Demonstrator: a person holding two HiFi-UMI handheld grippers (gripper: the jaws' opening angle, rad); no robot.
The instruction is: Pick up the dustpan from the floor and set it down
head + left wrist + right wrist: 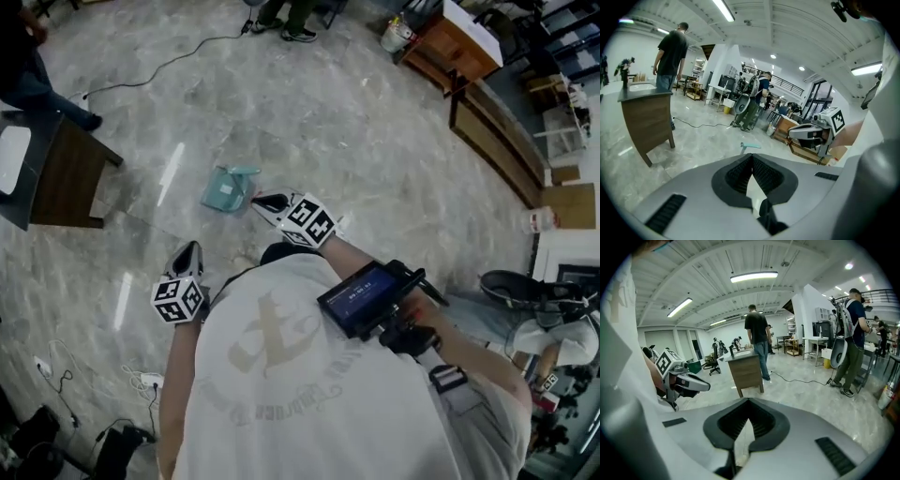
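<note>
The teal dustpan (pixel 228 188) lies on the grey marble floor, ahead of both grippers. My right gripper (pixel 262 200) is shut and empty, its tip just right of the dustpan and apart from it. My left gripper (pixel 190 247) is also shut and empty, farther back and to the left of the pan. In the left gripper view the dustpan (pixel 749 146) shows just past the closed jaw tips, with the right gripper (pixel 812 133) at the right. The right gripper view looks across the room; the left gripper (pixel 682 380) appears at its left, and the dustpan is out of sight there.
A dark wooden table (pixel 67 178) stands at the left with a person (pixel 28 75) beside it. A black cable (pixel 159 67) runs over the floor at the back. Wooden benches (pixel 487 122) line the right side. Another person's feet (pixel 286 26) stand at the far edge.
</note>
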